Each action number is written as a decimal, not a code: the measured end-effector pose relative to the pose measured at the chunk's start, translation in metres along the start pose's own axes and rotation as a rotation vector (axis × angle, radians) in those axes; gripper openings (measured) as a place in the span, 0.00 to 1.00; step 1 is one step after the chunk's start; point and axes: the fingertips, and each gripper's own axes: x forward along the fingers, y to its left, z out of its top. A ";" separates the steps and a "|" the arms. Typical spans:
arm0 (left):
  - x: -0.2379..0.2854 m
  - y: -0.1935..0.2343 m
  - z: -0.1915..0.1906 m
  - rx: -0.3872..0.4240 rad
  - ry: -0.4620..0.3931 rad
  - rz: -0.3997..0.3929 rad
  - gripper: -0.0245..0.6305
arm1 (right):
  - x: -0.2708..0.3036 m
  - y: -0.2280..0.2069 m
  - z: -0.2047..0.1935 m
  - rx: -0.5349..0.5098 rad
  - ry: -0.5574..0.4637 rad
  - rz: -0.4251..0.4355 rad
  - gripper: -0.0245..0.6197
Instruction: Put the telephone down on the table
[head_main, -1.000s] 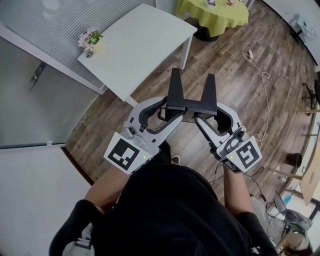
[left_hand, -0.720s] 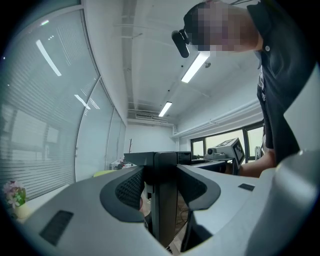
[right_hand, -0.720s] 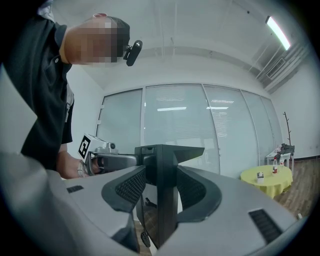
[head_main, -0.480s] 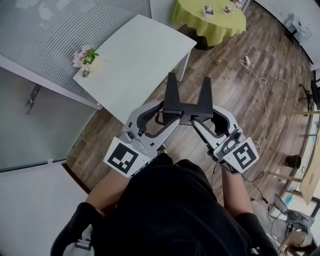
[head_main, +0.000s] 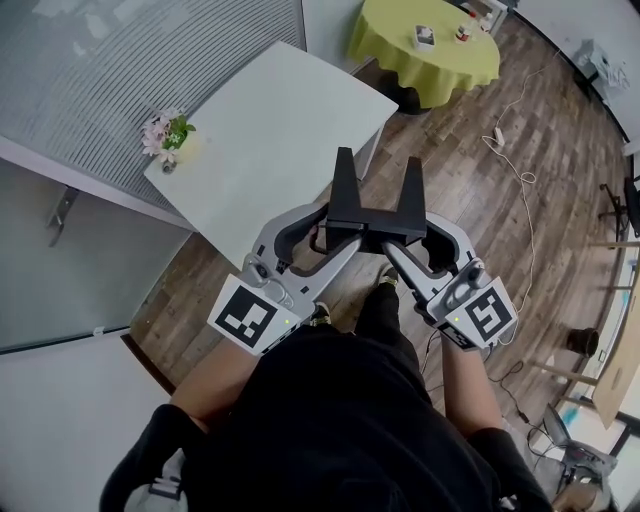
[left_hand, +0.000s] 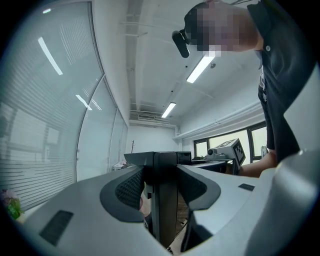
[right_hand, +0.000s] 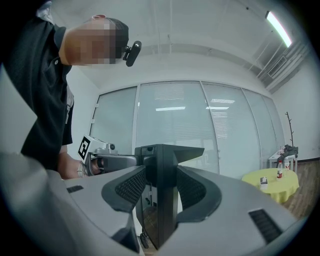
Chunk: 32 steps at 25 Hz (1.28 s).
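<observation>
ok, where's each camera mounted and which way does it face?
Head view: on the person's head, looking steeply down at the white table; shows forearms, torso, left gripper and right gripper, clamped on the telephone.
Left gripper view: on that gripper, looking level along its jaws at the telephone; torso at right.
Right gripper view: likewise, mirrored; torso at left, yellow table beyond.
Shared: all three show the telephone.

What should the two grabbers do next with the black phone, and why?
Probably carry the telephone forward until it hangs over the white table. Both the left gripper and the right gripper are clamped on it, one at each side, but it is above the wooden floor, short of the table's near edge. Lowering comes after that.
</observation>
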 end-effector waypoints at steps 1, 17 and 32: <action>0.007 0.005 -0.001 0.000 0.002 0.009 0.35 | 0.004 -0.008 0.000 0.013 -0.009 0.014 0.36; 0.142 0.075 0.010 0.013 0.006 0.268 0.35 | 0.044 -0.170 0.009 0.022 0.014 0.281 0.36; 0.192 0.099 0.000 0.000 0.030 0.528 0.35 | 0.067 -0.234 -0.002 0.054 0.028 0.532 0.36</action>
